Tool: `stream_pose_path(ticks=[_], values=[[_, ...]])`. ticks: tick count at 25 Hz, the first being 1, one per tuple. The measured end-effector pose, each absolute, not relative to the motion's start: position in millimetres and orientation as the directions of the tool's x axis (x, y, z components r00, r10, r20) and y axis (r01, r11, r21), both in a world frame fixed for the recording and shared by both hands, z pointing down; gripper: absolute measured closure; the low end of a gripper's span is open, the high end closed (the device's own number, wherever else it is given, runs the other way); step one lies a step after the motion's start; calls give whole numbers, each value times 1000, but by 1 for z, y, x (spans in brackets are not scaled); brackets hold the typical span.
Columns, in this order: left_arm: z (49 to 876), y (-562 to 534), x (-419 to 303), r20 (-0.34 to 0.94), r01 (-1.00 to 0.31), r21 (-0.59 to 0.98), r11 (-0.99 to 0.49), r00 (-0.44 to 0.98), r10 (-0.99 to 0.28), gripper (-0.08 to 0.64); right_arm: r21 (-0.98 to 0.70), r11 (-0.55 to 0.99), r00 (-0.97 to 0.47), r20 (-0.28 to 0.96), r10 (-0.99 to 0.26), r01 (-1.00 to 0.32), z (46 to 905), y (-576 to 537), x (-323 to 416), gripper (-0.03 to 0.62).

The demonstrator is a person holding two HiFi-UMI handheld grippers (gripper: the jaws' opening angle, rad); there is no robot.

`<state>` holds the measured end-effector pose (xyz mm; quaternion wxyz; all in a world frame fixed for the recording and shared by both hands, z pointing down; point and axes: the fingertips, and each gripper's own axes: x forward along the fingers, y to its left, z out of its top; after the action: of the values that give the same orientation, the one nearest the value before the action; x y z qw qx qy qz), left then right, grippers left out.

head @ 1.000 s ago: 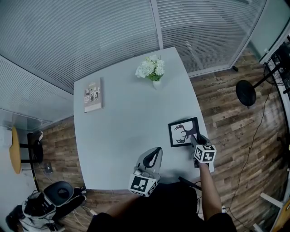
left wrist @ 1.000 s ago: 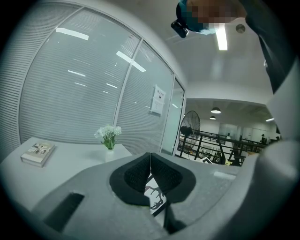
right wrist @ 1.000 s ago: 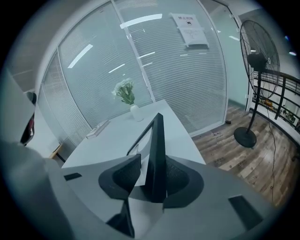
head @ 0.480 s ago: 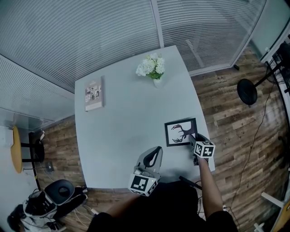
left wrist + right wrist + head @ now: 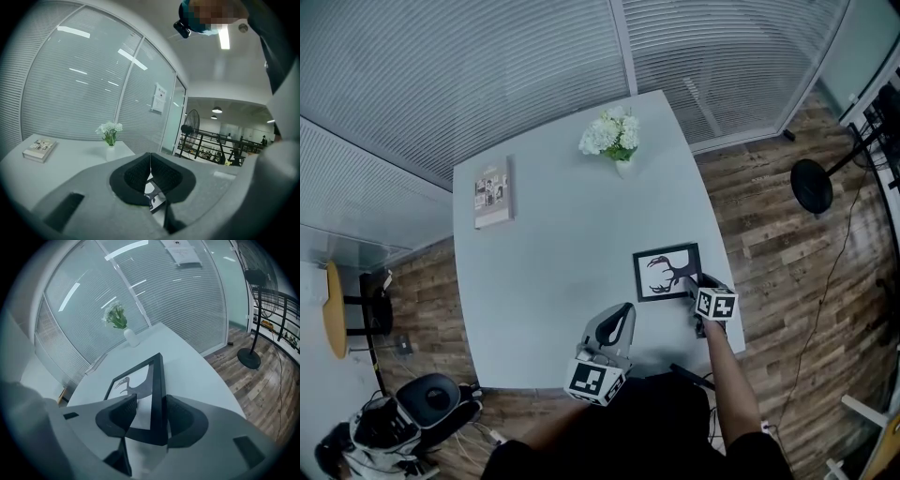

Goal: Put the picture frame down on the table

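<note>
The picture frame [image 5: 666, 272], black-edged with a dark antler drawing on white, is over the near right part of the white table [image 5: 553, 244]. My right gripper [image 5: 697, 287] is shut on its near right edge. In the right gripper view the frame [image 5: 140, 380] stands tilted, with its black border running between the two pads and the gripper [image 5: 150, 416] closed on it. My left gripper [image 5: 622, 316] hovers near the table's front edge, left of the frame. It holds nothing, and in its own view the left gripper [image 5: 150, 161] has its pads pressed together.
A small vase of white flowers [image 5: 614, 141] stands at the far side of the table. A book [image 5: 492, 197] lies at the far left. A black floor stand [image 5: 811, 192] is on the wooden floor to the right, just past the table's right edge.
The right gripper has carried the frame a little to the left and farther in over the table. The left gripper has stayed where it was.
</note>
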<state>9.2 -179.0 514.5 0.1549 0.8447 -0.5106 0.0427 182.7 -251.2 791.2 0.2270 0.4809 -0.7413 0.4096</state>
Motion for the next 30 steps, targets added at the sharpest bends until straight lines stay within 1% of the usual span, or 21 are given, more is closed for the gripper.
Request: stream_pose_path(ticks=[5,13,19,22,30], values=[[516,-177,8,235,-877,221,-426,472,-850,543,-396,197,-439,735,-517,-897,795,-251,176,400],[517,-182,4,242,-878,226,-422,470,-849,543,-349,179,-391,779,-489,-920,810,-248,179,391],[516,-184,2,245,-878,233,-417,468,-849,543,-259,236,-344,813,-471,-936,812,-248,179,391],[516,-182,1,247,-878,234,-418,470,-848,543,-243,246,-334,820,-465,-938,812,-247,179,391],[515,-170,-8,248,-875,238,-421,474,-845,543,-248,202,-317,810,-493,-948,803,-243,187,391]])
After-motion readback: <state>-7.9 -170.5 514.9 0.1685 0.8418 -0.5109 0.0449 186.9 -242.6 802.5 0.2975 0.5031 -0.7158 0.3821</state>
